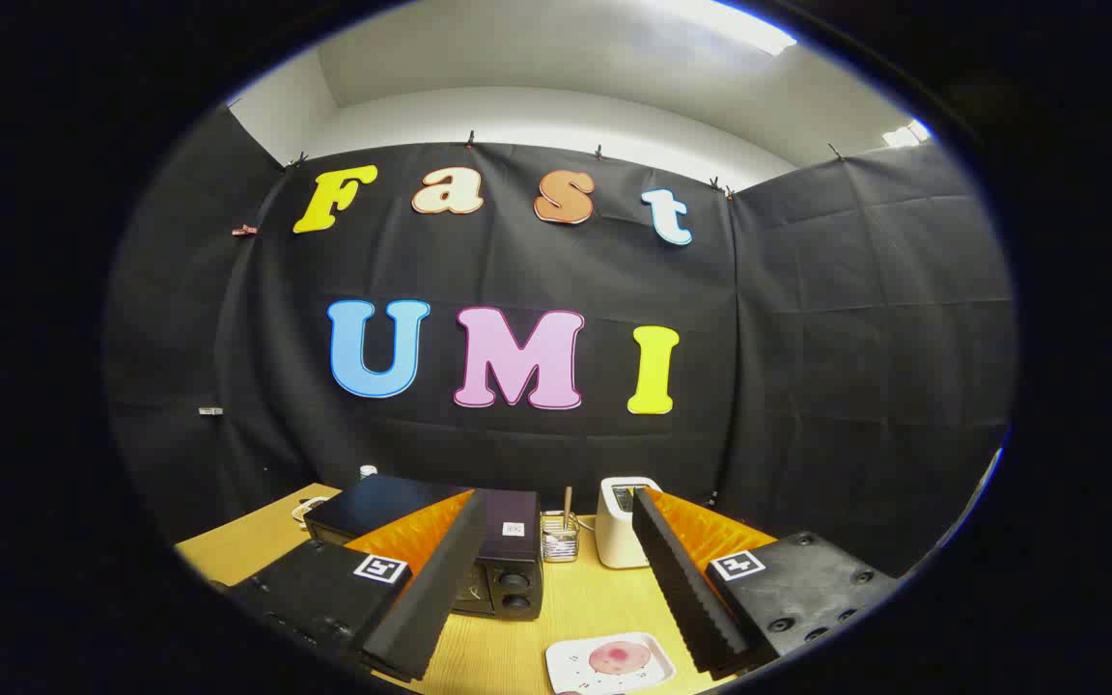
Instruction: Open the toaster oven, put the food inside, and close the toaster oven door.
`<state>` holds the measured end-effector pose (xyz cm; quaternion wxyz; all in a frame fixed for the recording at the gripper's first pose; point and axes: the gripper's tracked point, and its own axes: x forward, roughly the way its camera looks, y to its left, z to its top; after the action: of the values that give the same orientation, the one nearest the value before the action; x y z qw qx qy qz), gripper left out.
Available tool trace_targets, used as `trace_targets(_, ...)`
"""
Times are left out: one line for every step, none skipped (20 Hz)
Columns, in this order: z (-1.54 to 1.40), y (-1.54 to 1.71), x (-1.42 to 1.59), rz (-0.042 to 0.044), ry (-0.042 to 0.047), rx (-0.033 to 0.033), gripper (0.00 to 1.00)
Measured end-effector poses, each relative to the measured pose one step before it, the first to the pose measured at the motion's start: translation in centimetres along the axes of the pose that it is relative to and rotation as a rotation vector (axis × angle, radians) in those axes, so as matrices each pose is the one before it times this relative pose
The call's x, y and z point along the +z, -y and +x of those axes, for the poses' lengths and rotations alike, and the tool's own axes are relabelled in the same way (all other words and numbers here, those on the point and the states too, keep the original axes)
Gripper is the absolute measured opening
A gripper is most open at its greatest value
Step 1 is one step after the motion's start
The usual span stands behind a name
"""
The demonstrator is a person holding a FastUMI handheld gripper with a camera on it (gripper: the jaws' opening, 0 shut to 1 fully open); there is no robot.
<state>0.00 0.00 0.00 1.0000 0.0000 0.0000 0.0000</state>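
Claw [556, 569] spread wide, empty; food plate [610, 663] between fingertips; toaster oven [508, 555] beyond, door closed.

My gripper [556, 569] spread open on nothing, two wedge-shaped fingers [426, 603] with ribbed inner faces, square black-and-white markers, dark screwed mounting blocks behind them

Plate [608, 664] w/ food [620, 657] nearest; toaster oven [479, 541] behind-left, toaster [620, 526] behind-right.
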Motion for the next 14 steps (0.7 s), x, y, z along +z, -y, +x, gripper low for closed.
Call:
trace_targets(-0.047, 0.051, -0.107, -0.00162, -0.00415, 0.00111, 0.98)
trace_targets(0.051, -0.078, -0.030, -0.00100, -0.00048, 0.00190, 0.98)
trace_targets(-0.021, -0.022, -0.010, -0.00104, -0.00008, 0.00139, 0.98)
trace_targets(0.042, -0.072, 0.037, -0.00192, -0.00016, 0.00131, 0.98)
trace_targets(0.044, -0.007, -0.072, -0.00079, -0.00160, 0.00115, 0.98)
trace_targets(-0.009, -0.068, -0.031, -0.00004, -0.00122, 0.00165, 0.98)
trace_targets(0.063, -0.052, -0.060, -0.00135, -0.00138, 0.00050, 0.98)
trace_targets(0.035, -0.082, -0.114, -0.00220, -0.00075, 0.00188, 0.98)
trace_targets(0.080, -0.126, -0.026, -0.00284, -0.00136, 0.00311, 0.98)
trace_targets(0.048, -0.172, -0.132, -0.00139, -0.00176, 0.00245, 0.98)
trace_targets(-0.007, -0.109, -0.014, 0.00021, -0.00143, 0.00348, 0.98)
trace_targets(0.035, -0.114, -0.090, 0.00066, -0.00185, 0.00232, 0.98)
trace_targets(0.108, -0.091, -0.113, 0.00036, -0.00396, 0.00202, 0.98)
trace_targets(-0.003, -0.130, -0.150, 0.00041, -0.00338, 0.00260, 0.98)
